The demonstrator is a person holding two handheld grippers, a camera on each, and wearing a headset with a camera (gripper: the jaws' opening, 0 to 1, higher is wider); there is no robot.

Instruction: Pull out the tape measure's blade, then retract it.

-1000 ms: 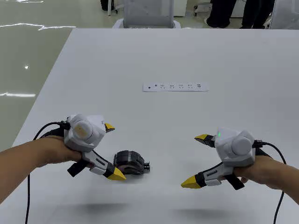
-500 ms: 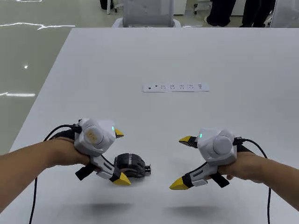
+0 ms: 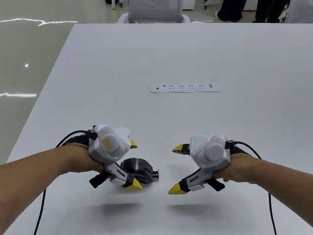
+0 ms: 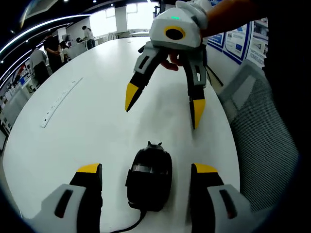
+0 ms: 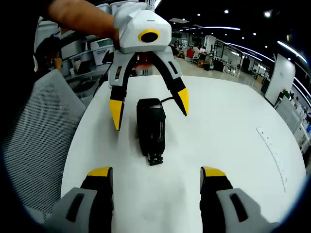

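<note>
- The left gripper (image 3: 134, 164) holds its yellow-tipped jaws spread wide, one to each side of the black, rounded plastic tape measure (image 4: 149, 177). Neither jaw appears to touch it. Judged purpose: straddle the housing before closing, so that it is anchored during the pull.
- The tape measure lies on the white table (image 3: 195, 54) between the left jaws. Its small metal blade tab (image 5: 155, 159) points out past the left jaw tips, toward the opposite gripper. The blade is not yet drawn out.
- The right gripper (image 3: 175, 168) faces the left one with its jaws spread and holds nothing. The blade tab lies ahead of the right jaw tips, roughly on the line midway between them, and apart from both. Judged purpose: line up for a pinch on the tab.
- In the head view, the left gripper's body covers the rear of the tape measure, and its near jaw tip overlaps the housing, so contact cannot be confirmed there.
- A black cord (image 4: 130, 224) leaves the housing's rear and is cut off at the edge of the left gripper view.
- The tab's shape and any lock button are too small to make out.
</note>
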